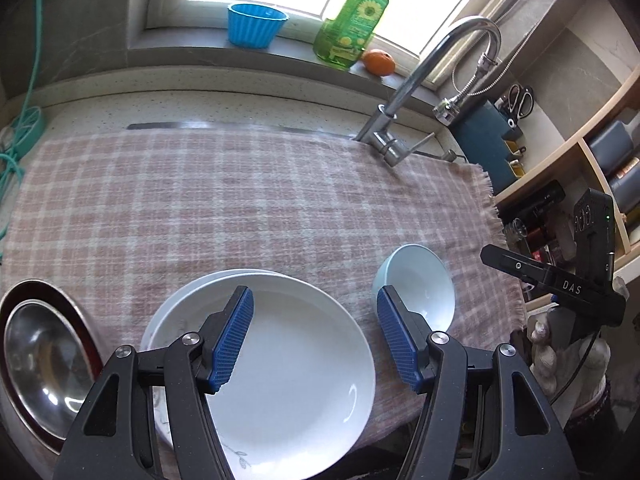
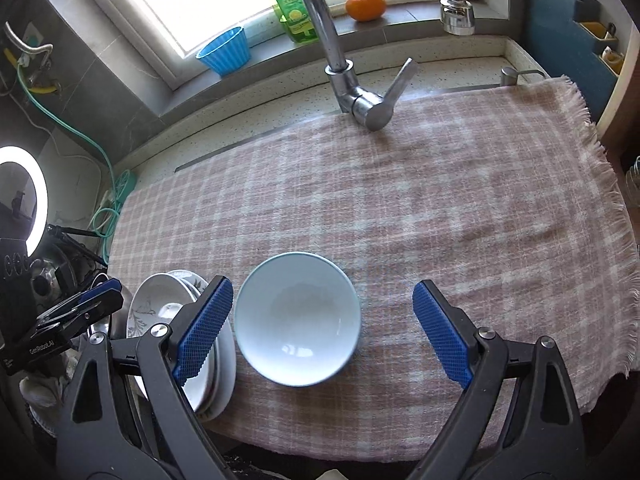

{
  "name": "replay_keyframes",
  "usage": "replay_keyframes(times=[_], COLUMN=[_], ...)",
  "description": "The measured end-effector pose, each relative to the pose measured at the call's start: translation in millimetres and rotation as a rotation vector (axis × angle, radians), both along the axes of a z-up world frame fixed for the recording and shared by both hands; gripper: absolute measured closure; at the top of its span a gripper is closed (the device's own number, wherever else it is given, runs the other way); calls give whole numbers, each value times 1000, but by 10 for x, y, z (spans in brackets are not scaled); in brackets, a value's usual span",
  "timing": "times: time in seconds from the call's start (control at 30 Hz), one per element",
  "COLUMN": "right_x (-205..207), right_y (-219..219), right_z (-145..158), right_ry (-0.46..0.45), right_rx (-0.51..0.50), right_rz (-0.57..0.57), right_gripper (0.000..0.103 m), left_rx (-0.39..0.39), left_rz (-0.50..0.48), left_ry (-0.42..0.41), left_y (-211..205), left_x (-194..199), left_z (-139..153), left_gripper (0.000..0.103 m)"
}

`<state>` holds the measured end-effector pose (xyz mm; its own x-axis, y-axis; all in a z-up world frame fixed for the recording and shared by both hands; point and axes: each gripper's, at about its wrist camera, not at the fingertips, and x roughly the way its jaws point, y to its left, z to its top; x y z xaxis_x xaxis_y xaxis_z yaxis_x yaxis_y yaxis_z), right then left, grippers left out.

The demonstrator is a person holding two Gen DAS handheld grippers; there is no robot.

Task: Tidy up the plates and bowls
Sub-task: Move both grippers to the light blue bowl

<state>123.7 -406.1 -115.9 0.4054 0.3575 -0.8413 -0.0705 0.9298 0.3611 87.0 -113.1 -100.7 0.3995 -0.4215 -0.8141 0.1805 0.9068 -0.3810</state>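
Hovering with spread fingers: left gripper over stacked white ceramic plates, right gripper over the pale-blue round bowl.

Both wrist cameras look steeply down from close above the near edge of the pink checked cloth, facing the window. The left view sits over the stacked white plates, the right over the pale-blue bowl; both views show both.
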Motion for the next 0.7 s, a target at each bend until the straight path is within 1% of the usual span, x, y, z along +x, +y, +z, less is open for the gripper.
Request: replay_keyframes(times=[0.13,0.23,0.33,0.37,0.47,0.53,0.57,0.6,0.63,0.7], right_x=[-26,-31,-36,-32,-20,-4,-1,3,8,9], right_y=[-108,-152,-174,-179,-186,-180,-174,-162,-145,-112], right_z=[-102,-188,-274,-301,-373,-419,-441,-463,-486,-522], right_ry=[13,28,49,54,68,78,84,90,95,99], right_rx=[6,15,41,49,60,73,82,87,88,85], right_rz=[-9,-8,-2,0,5,9,12,17,25,37], right_gripper=[9,9,9,9,10,10,11,13,16,16], left_rx=[0,-10,-5,-4,-6,-4,-5,-2,-1,2], left_rz=[-48,-77,-110,-121,-138,-143,-146,-149,-153,-163], left_ry=[5,26,38,44,63,77,84,92,99,111], left_y=[-256,-413,-571,-620,-719,-765,-786,-803,-821,-858], left_x=[44,77,91,97,121,146,160,169,180,193], left_z=[-55,-126,-191,-216,-288,-341,-367,-393,-414,-451], left_gripper=[39,39,39,41,43,45,49,54,56,62])
